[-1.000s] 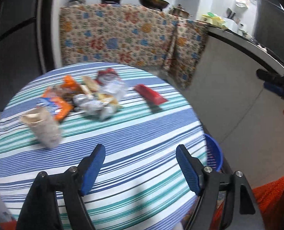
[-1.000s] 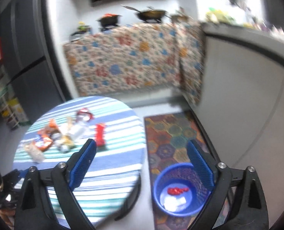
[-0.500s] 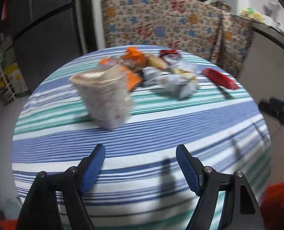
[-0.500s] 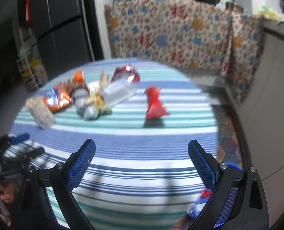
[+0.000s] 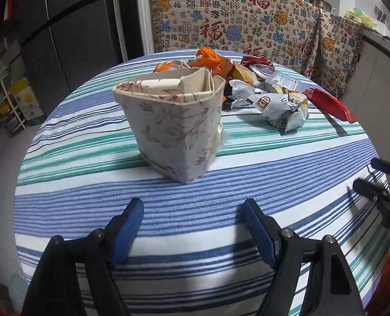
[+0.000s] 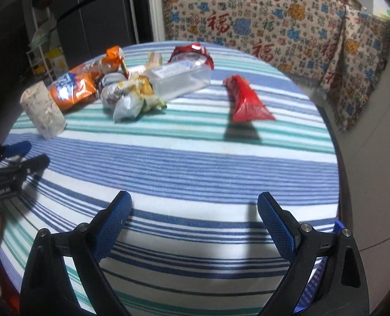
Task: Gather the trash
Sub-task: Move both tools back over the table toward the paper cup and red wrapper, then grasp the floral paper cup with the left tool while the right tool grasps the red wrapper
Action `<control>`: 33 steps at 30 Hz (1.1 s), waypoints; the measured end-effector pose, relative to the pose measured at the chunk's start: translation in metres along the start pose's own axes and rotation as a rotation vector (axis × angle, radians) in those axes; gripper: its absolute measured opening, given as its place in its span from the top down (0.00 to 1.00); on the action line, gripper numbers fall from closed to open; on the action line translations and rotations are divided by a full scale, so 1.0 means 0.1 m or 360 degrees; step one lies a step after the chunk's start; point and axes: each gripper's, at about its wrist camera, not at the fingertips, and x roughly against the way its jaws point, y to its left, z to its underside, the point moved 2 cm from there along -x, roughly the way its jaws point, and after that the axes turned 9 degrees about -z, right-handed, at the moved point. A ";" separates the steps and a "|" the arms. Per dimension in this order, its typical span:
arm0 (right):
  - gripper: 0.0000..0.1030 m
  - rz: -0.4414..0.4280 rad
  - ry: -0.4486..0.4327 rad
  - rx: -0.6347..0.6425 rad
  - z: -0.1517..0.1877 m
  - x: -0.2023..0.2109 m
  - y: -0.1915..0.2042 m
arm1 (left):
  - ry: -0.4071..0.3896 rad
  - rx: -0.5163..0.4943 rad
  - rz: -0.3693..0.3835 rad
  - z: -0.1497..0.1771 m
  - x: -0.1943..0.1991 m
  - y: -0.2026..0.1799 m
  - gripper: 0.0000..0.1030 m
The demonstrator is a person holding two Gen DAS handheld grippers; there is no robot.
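**Both grippers empty over the striped table, trash still ahead**

From my left camera, the left gripper (image 5: 192, 210) sits nearest, jaws wide with only striped cloth between the blue pads. My right gripper (image 6: 193, 205) is the same: jaws wide, nothing in them. Each gripper shows in the other's view only as a dark shape cut by the frame edge, so I read their state from their own cameras. At the lower right of the right view a sliver of blue basket (image 6: 338, 227) peeks past the table (image 6: 195, 163) edge; the rest is hidden behind the finger and the tabletop.

Just beyond the left pads stands the paper cup (image 5: 176, 123), upright but crushed into an angular shape, pale with a faint reddish print, its rim folded inward. I cannot see what is inside it. In the right view it sits at the far left, near the left gripper.

Farther on lies the wrapper pile (image 6: 126, 89): crumpled silver and yellow packets, an orange bag (image 6: 72, 89) touching the cup's far side, and a clear plastic box (image 6: 180, 79) lying on top. From the left camera the cup hides much of this heap. A red foil bag (image 6: 192, 51) sits behind the box, mostly covered by it.

Apart from the pile, on the right, a red packet (image 6: 245, 102) lies alone, flat, casting a dark shadow toward me.

Beyond the table hangs a patterned cloth (image 5: 247, 23); pans above it are cropped by the frame.
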 end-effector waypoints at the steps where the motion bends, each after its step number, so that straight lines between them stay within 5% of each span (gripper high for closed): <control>1: 0.06 -0.0005 0.0024 -0.0003 0.02 -0.03 0.00 | 0.0000 -0.0002 -0.0011 -0.02 0.02 0.02 0.23; 7: 0.06 -0.0020 0.0037 0.0022 0.08 -0.04 0.08 | -0.0281 0.0140 0.0036 -0.43 0.60 0.36 0.23; 11: 0.06 -0.0017 0.0028 0.0029 0.09 -0.04 0.12 | -0.0288 0.0261 0.0085 -0.78 0.55 0.57 0.23; 13: 0.06 -0.0022 0.0029 0.0036 0.09 -0.04 0.13 | -0.0185 0.0214 0.0061 -0.86 0.35 0.59 0.23; 25: 0.06 -0.0033 0.0002 0.0017 0.07 0.02 0.13 | -0.0003 -0.0077 0.0166 -0.09 0.70 0.62 0.22; 30: 0.06 -0.0028 -0.0025 0.0022 0.08 0.09 0.12 | -0.0009 -0.0021 0.0342 -0.07 0.76 0.63 0.22; 33: 0.06 -0.0022 -0.0019 0.0016 0.09 0.08 0.10 | -0.0019 -0.0040 0.0339 -0.09 0.71 0.47 0.22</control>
